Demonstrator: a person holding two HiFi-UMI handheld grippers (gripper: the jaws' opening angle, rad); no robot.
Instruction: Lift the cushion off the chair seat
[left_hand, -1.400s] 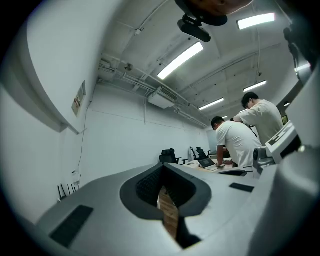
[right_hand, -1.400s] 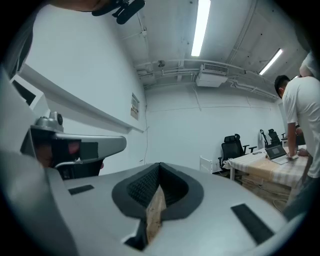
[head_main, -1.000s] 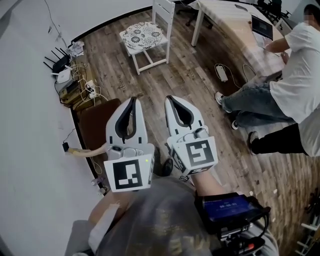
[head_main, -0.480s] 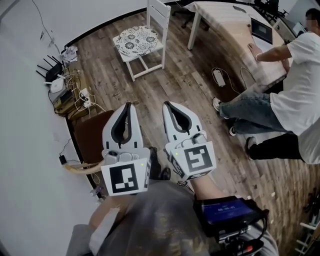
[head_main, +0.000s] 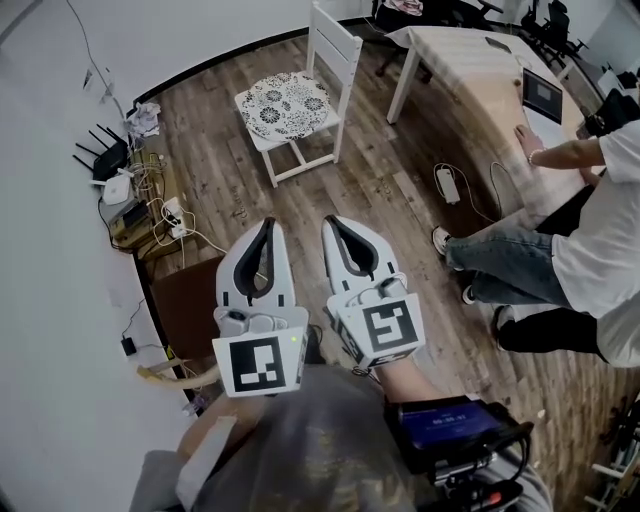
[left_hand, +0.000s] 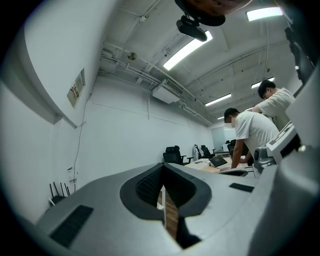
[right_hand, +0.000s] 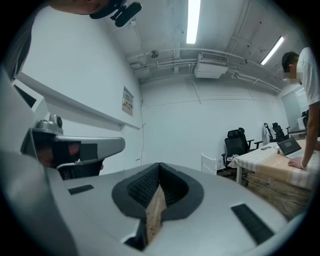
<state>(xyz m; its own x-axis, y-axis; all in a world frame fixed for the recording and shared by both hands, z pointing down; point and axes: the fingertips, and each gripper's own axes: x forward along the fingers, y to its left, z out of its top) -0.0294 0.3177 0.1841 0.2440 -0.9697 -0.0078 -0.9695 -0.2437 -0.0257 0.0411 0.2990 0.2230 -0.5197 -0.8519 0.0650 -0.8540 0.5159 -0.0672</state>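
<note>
left gripper (head_main: 266, 223) and right gripper (head_main: 329, 220) side by side ahead of me, held level, each pair of jaws clenched tip to tip with nothing between them. the patterned cushion (head_main: 288, 104) lies flat on the seat of a white wooden chair (head_main: 335, 48), well apart from both grippers, across the wood plank floor (head_main: 390, 190). left of the chair, a router (head_main: 112, 172) and a tangle of cables (head_main: 170, 205) sit against the white wall (head_main: 60, 330). right of it stands a long table (head_main: 470, 65) with a laptop (head_main: 543, 96); a person in a white shirt and jeans (head_main: 590, 250) is at its near side, one hand on the tabletop.
</note>
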